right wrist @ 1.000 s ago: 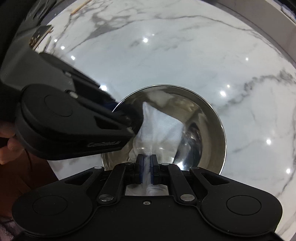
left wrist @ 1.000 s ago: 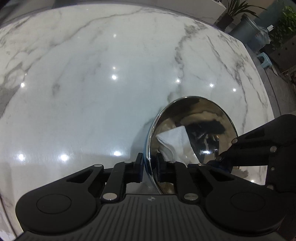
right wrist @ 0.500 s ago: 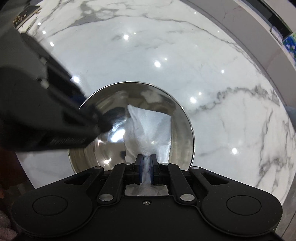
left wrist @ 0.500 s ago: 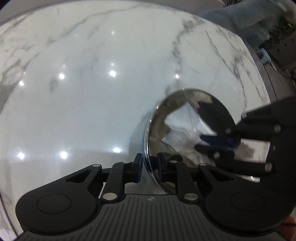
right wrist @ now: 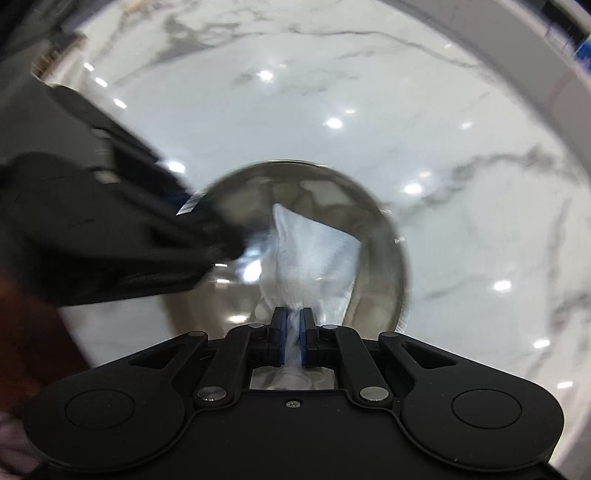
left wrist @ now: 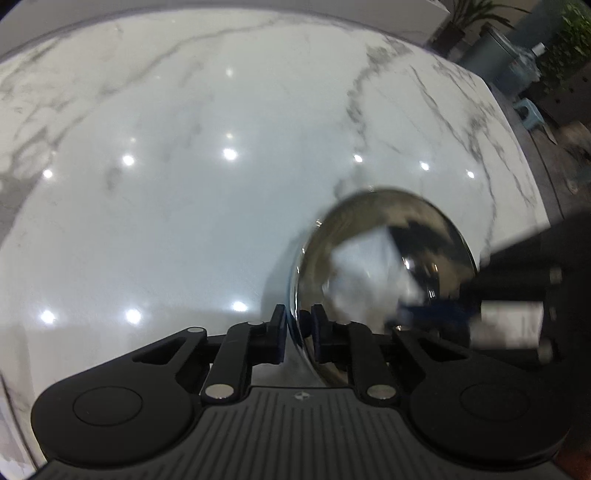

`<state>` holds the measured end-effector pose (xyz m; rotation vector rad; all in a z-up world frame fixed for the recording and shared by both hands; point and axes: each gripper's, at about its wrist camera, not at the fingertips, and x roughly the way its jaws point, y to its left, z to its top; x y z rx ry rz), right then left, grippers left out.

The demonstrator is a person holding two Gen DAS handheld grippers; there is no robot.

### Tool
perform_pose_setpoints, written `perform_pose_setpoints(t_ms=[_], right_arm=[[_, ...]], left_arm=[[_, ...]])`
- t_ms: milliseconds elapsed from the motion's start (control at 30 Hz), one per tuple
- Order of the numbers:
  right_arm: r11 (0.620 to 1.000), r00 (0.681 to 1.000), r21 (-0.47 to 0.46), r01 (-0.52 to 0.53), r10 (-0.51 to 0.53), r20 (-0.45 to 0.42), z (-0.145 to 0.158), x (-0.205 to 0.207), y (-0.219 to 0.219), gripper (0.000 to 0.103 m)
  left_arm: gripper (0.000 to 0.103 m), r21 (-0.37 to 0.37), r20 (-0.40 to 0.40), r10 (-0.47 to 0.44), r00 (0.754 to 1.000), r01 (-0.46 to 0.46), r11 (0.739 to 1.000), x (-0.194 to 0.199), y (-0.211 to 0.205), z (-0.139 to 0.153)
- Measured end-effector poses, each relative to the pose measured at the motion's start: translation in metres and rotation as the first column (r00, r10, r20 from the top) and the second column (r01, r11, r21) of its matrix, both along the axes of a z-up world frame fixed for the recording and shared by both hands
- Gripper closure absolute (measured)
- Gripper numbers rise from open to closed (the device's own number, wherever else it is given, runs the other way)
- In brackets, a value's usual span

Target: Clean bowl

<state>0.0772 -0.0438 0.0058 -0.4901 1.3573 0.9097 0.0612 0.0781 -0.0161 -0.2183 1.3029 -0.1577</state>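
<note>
I count one steel bowl (right wrist: 295, 243) on the marble table (left wrist: 184, 206), at twelve o'clock from my right gripper (right wrist: 292, 328), clamped on one white cloth (right wrist: 314, 251). My left gripper (left wrist: 298, 332), jaws just closed further, pinches the rim.

A glossy white marble counter (left wrist: 192, 206) with grey veins reflects ceiling lights. Beyond its far right corner stand potted plants (left wrist: 474, 14), a grey bin (left wrist: 491, 55) and a small blue stool (left wrist: 529, 110).

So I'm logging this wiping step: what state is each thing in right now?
Left claw: shut on the bowl's rim.
Right claw: shut on the white cloth.
Steel bowl: upright on the marble table, held at its rim.
White cloth: bunched, hanging into the bowl.
</note>
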Motion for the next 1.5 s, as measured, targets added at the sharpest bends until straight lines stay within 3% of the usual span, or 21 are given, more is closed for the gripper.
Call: perform_pose_setpoints(t_ms=[200, 400, 567, 700, 800, 933, 1167, 1300, 1500], right_arm=[[0.996, 0.997, -0.061, -0.062, 0.064, 0.039, -0.005, -0.005, 0.007, 0.098], [0.983, 0.968, -0.172, -0.058, 0.097, 0.230, 0.001, -0.008, 0.003, 0.098], [0.985, 0.972, -0.165, -0.047, 0.083, 0.220, 0.001, -0.003, -0.002, 0.098], [0.987, 0.974, -0.158, -0.041, 0.075, 0.212, -0.001, 0.000, -0.002, 0.098], [0.989, 0.977, -0.147, -0.030, 0.060, 0.203, -0.004, 0.004, -0.003, 0.098], [0.989, 0.980, -0.144, -0.024, 0.052, 0.194, -0.007, 0.002, 0.004, 0.098], [1.000, 1.000, -0.008, -0.003, 0.004, 0.018, -0.013, 0.003, 0.016, 0.098], [0.999, 0.999, -0.032, -0.036, 0.037, 0.034, -0.015, 0.000, 0.021, 0.098], [0.989, 0.984, -0.136, -0.052, 0.073, 0.161, -0.016, -0.003, 0.023, 0.098]], left_arm=[[0.092, 0.027, 0.018, -0.021, 1.000, 0.021, 0.999, -0.001, -0.004, 0.002], [0.091, 0.029, 0.022, -0.027, 0.999, 0.027, 0.999, 0.000, -0.005, 0.002], [0.091, 0.004, -0.002, -0.015, 1.000, 0.015, 1.000, -0.001, -0.003, 0.000], [0.078, -0.040, -0.062, -0.054, 0.997, 0.052, 0.998, -0.005, -0.007, -0.008], [0.078, -0.037, -0.063, -0.066, 0.996, 0.064, 0.997, -0.007, -0.010, -0.007], [0.088, -0.035, -0.037, -0.042, 0.998, 0.041, 0.999, -0.006, -0.004, -0.004], [0.090, 0.008, 0.001, -0.030, 1.000, 0.030, 0.999, -0.001, -0.009, -0.001], [0.090, 0.020, 0.006, -0.038, 0.999, 0.038, 0.999, -0.001, -0.010, -0.001], [0.090, 0.027, 0.012, -0.049, 0.999, 0.049, 0.998, -0.001, -0.010, 0.001]])
